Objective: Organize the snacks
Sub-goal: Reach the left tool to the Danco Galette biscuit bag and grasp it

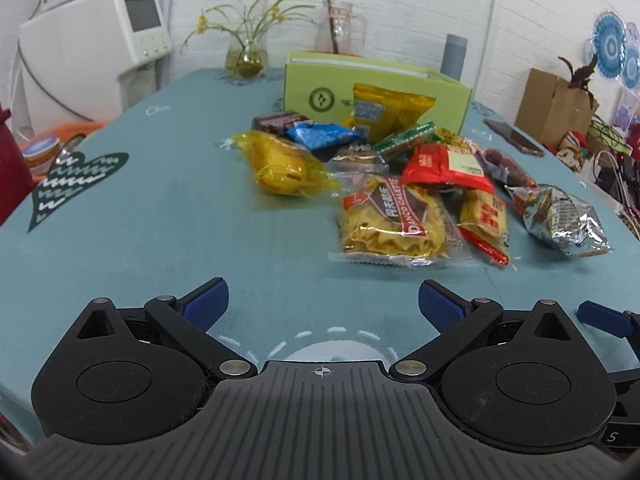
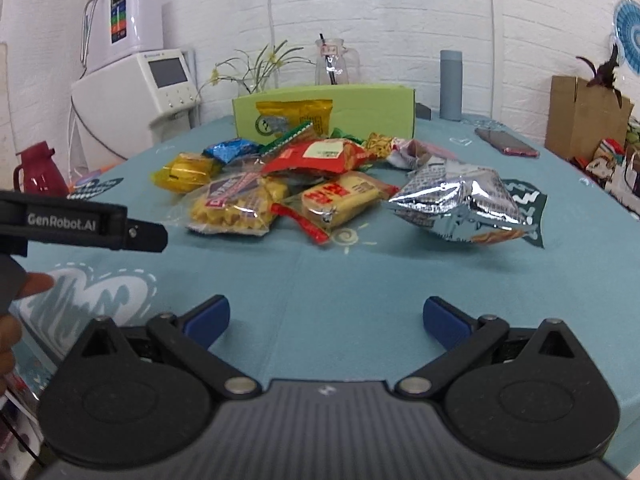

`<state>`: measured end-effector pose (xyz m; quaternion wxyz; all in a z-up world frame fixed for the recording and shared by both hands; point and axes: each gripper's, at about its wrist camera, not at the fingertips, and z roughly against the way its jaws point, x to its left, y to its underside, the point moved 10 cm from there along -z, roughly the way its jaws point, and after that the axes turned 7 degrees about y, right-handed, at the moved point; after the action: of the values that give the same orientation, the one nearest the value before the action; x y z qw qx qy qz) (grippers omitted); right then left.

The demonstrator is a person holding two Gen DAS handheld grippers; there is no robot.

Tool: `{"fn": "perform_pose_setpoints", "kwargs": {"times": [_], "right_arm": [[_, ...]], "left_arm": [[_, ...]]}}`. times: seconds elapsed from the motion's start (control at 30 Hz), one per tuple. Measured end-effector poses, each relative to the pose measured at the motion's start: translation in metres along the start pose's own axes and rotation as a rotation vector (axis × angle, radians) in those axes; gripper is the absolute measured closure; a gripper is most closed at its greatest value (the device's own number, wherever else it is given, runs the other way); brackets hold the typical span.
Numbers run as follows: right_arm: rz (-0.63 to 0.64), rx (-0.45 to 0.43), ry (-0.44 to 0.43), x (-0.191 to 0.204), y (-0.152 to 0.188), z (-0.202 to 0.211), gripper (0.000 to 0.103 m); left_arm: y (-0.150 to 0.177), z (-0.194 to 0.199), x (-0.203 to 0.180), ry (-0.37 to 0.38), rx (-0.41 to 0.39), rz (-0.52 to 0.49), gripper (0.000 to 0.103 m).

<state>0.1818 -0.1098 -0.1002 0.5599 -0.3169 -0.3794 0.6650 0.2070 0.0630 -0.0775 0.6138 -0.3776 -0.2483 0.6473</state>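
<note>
A heap of snack packets lies mid-table in front of a light green cardboard box [image 1: 444, 94] [image 2: 372, 112]. Nearest in the heap are a clear bag of yellow biscuits [image 1: 394, 224] [image 2: 236, 204], a yellow and red wafer pack [image 1: 486, 216] [image 2: 344, 200] and a crumpled silver bag [image 1: 564, 216] [image 2: 460, 200]. A yellow packet [image 1: 284, 166] [image 2: 186, 170] lies at the left. My left gripper [image 1: 323, 304] stands open over bare cloth, short of the heap. My right gripper [image 2: 326, 316] is also open and holds nothing.
A teal tablecloth [image 1: 160, 220] covers the table. At the back stand a flower vase [image 1: 248, 54], a glass pitcher [image 1: 340, 30] and a grey bottle [image 2: 451, 84]. A phone [image 2: 508, 142] lies at the right. The left tool's body [image 2: 84, 222] and a hand [image 2: 24, 292] show left.
</note>
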Motion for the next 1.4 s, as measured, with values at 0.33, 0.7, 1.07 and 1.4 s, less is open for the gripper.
{"fn": "perform_pose_setpoints", "kwargs": {"times": [0.33, 0.7, 1.07, 1.4], "right_arm": [[0.065, 0.013, -0.131, 0.020, -0.024, 0.004, 0.001], [0.235, 0.071, -0.243, 0.099, -0.067, -0.073, 0.001], [0.191, 0.136, -0.334, 0.115, -0.055, -0.080, 0.001], [0.161, 0.132, -0.323, 0.108, -0.053, -0.081, 0.001]], "left_arm": [[-0.027, -0.019, 0.013, 0.110, 0.065, 0.016, 0.015], [-0.070, -0.068, 0.001, 0.252, 0.144, -0.056, 0.020], [-0.052, -0.080, -0.007, 0.395, 0.188, -0.009, 0.055], [-0.055, -0.081, 0.004, 0.348, 0.181, 0.015, 0.037]]}}
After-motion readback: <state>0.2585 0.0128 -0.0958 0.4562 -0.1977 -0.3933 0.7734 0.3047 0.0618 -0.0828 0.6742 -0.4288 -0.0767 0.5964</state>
